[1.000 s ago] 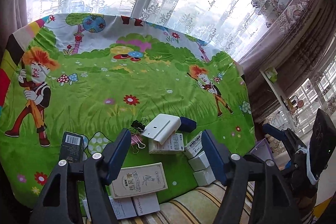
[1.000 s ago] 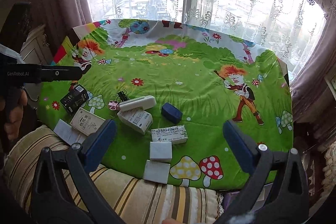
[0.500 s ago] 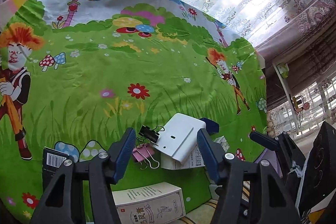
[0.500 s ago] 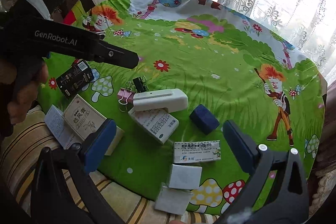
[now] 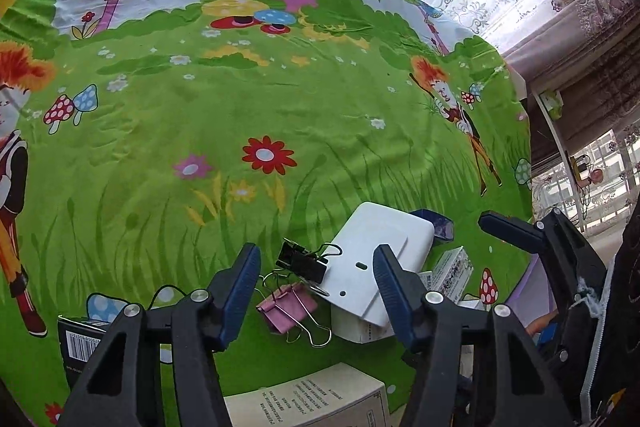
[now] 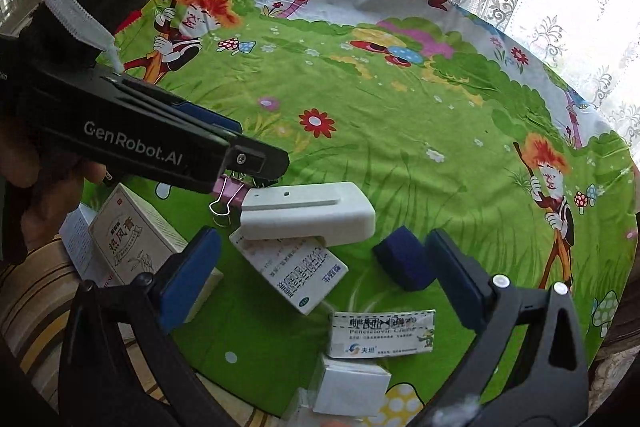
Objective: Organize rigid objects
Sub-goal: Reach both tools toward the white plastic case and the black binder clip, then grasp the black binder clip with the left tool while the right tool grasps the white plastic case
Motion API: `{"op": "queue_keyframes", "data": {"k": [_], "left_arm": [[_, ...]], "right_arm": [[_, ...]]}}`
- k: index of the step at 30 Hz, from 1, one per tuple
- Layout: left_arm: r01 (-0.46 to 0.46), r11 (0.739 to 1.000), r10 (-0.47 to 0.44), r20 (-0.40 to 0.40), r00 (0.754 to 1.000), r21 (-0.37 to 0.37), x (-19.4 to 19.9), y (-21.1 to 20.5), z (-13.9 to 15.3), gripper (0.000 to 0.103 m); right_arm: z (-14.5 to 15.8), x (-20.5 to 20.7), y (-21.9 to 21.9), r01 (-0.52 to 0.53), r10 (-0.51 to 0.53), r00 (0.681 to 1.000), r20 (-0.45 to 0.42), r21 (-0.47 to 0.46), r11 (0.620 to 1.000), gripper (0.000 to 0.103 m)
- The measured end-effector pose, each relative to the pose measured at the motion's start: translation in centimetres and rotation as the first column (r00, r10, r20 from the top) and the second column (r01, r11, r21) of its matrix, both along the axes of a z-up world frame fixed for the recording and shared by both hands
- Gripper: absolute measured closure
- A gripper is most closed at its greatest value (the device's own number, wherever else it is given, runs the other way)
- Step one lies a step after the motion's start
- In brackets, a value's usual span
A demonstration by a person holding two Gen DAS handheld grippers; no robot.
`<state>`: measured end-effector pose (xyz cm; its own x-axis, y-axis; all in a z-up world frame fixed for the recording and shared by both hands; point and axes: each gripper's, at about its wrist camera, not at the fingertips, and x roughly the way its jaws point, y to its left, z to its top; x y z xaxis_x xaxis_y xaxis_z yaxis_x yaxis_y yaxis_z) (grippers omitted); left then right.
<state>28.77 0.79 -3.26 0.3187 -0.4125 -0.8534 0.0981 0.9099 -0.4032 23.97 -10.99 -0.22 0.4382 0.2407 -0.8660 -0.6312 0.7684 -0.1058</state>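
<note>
A white plastic block (image 5: 376,263) (image 6: 308,211) lies tilted on a white medicine box (image 6: 292,275). A black binder clip (image 5: 302,261) and a pink binder clip (image 5: 286,309) (image 6: 228,197) lie beside it. My left gripper (image 5: 316,291) is open, its fingers on either side of the clips and the block's near end; it also shows in the right wrist view (image 6: 256,159). My right gripper (image 6: 320,279) is open above the medicine box. A dark blue box (image 6: 404,263) (image 5: 438,225) lies by its right finger (image 6: 456,279).
A beige box (image 6: 128,239) (image 5: 308,403), a black barcoded box (image 5: 80,343), a blue-printed box (image 6: 382,333) and small white boxes (image 6: 352,391) lie near the front edge of the cartoon cloth (image 5: 240,107). Lace curtains hang behind.
Both grippers have moved forward and down toward the objects. My left gripper now straddles the binder clips and the white block's end. My right gripper hovers closer over the medicine box.
</note>
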Motion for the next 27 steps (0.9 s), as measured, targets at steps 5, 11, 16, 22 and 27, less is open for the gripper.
{"op": "queue_keyframes", "data": {"k": [5, 11, 16, 22, 27], "left_arm": [[0.031, 0.999, -0.031, -0.008, 0.999, 0.025, 0.4, -0.6, -0.7, 0.044], [0.046, 0.998, -0.046, -0.025, 0.999, 0.037, 0.7, -0.8, -1.4, 0.063], [0.043, 0.999, -0.043, -0.016, 0.999, 0.025, 0.7, -0.6, -1.5, 0.064], [0.012, 1.000, -0.012, 0.000, 1.000, -0.028, 0.7, -0.1, -1.5, 0.065], [-0.027, 0.998, 0.027, 0.007, 1.000, -0.051, 0.7, 0.5, -1.3, 0.065]], "right_arm": [[-0.8, 0.7, 0.7, -0.012, 0.012, 1.000, -0.008, -0.017, 1.000, 0.001], [-1.9, 1.4, 1.2, -0.018, 0.017, 1.000, -0.025, -0.035, 0.999, 0.001], [-2.5, 1.8, 1.3, -0.022, 0.021, 0.999, -0.038, -0.029, 0.999, 0.001], [-2.7, 1.9, 1.3, -0.025, 0.024, 0.999, -0.042, -0.016, 1.000, 0.007], [-2.8, 1.9, 1.2, -0.024, 0.024, 0.998, -0.050, -0.007, 1.000, 0.017]]}}
